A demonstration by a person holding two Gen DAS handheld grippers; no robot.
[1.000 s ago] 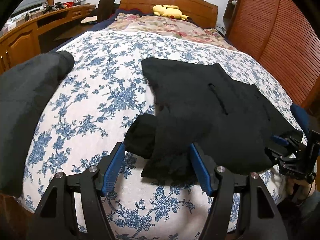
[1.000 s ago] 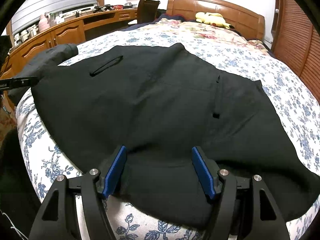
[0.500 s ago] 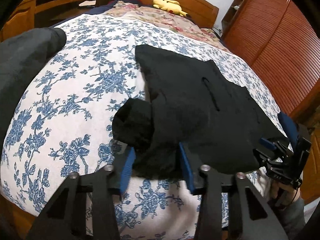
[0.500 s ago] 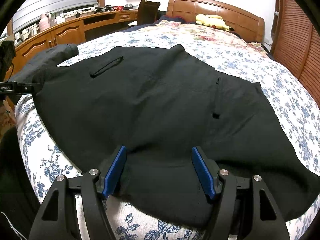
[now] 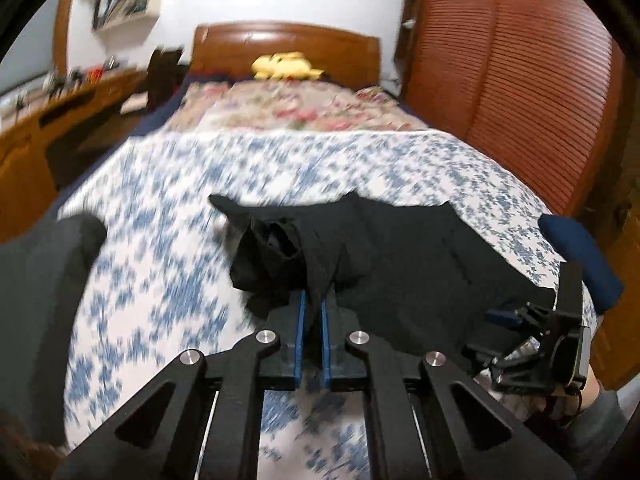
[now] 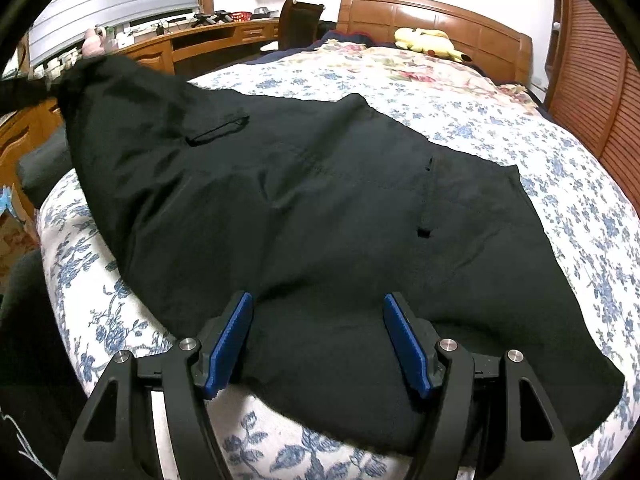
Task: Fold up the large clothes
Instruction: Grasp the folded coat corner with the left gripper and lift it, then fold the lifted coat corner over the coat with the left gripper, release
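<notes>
A large black garment (image 6: 320,216) lies spread on the bed's blue-flowered cover (image 6: 560,184). My left gripper (image 5: 313,304) is shut on a bunched corner of the black garment (image 5: 400,248) and lifts it off the cover; the view is blurred by motion. In the right wrist view that lifted corner (image 6: 100,80) rises at the far left. My right gripper (image 6: 318,332) is open, its blue pads astride the garment's near edge. The right gripper also shows in the left wrist view (image 5: 532,340) at the right.
A dark grey garment (image 5: 40,280) lies at the bed's left edge. A dark blue item (image 5: 576,256) sits at the right edge. A yellow plush toy (image 6: 428,40) lies by the wooden headboard (image 6: 440,12). A wooden desk (image 6: 200,40) stands left, a slatted wardrobe (image 5: 520,80) right.
My left gripper has closed on the garment's corner and lifted it up off the bed. My right gripper has stayed open in the same place.
</notes>
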